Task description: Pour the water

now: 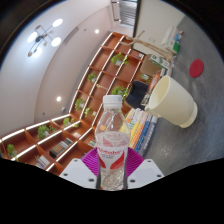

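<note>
Wooden lattice shelving [85,105] with small green plants in its compartments fills the middle and lower left of the frame, seen at a strong tilt. Above it, in the upper left, a white ceiling [55,45] carries several round lit lamps.

My claw [112,170] sits at the bottom centre of the frame. Its two fingers, with magenta pads [95,160] on their inner faces, are closed narrow against the sides of a clear plastic water bottle with a white cap and a pink-and-white label [112,145]. Both pads press on the bottle around the label band, so I record the bottle as held. It stands roughly upright relative to my fingers, cap pointing toward the centre of the frame. How much water it contains cannot be determined.

Right of centre, a cream-coloured paper cup [172,102] is held on a slant, its open mouth turned toward the left and the bottle cap. A dark object [138,95], not identifiable, sits just left of the cup's rim. Cup and bottle are near one another but not touching.

At the upper right, a round red object [197,68] lies on a pale surface; I cannot identify it.
</note>
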`<state>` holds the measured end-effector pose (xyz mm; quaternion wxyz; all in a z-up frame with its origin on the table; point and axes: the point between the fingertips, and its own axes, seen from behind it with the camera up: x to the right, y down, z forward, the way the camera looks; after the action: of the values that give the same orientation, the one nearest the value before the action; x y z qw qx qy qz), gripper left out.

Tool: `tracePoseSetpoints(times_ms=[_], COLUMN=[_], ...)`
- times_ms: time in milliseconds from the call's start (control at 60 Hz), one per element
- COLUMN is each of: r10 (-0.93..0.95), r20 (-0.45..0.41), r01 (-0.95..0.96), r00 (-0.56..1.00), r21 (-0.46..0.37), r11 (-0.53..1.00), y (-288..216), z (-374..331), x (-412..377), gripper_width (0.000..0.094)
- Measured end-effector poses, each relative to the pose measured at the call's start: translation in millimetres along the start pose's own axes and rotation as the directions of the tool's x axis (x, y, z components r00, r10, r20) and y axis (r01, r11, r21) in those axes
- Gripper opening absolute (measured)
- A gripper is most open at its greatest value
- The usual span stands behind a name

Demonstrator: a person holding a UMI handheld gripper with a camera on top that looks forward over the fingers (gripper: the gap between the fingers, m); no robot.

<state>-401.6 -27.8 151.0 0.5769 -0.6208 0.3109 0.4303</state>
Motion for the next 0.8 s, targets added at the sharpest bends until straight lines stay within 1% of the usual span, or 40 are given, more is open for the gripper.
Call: tracePoseSetpoints(times_ms=[117, 200, 250, 417, 633, 700, 800], r10=[0.271, 0.399, 0.461, 0.702, 0.868, 0.885, 0.885], r20=[0.039, 0.059, 0.087, 0.176, 0.224, 0.219, 0.206], r01=[-0.273, -0.403, -0.468, -0.722, -0.896, -0.911, -0.909], r00=[0.962, 0.915, 0.883, 0.69, 0.443, 0.412, 0.417], r21=[0.044, 0.064, 0.081, 0.091, 0.1, 0.104, 0.104], r11=[0.961, 0.913, 0.88, 0.686, 0.432, 0.398, 0.404], y=[-22.5, -38.1, -52.9, -88.1, -109.3, -109.7, -108.3], z=[14.2, 19.2, 28.5, 38.2, 37.2, 36.0, 34.0], x=[-5.1, -10.0, -11.6, -21.1, -12.8, -8.5, -6.9], gripper_width=[0.0342, 0.0342, 0.0343, 0.0341, 0.0341, 0.0342, 0.0342])
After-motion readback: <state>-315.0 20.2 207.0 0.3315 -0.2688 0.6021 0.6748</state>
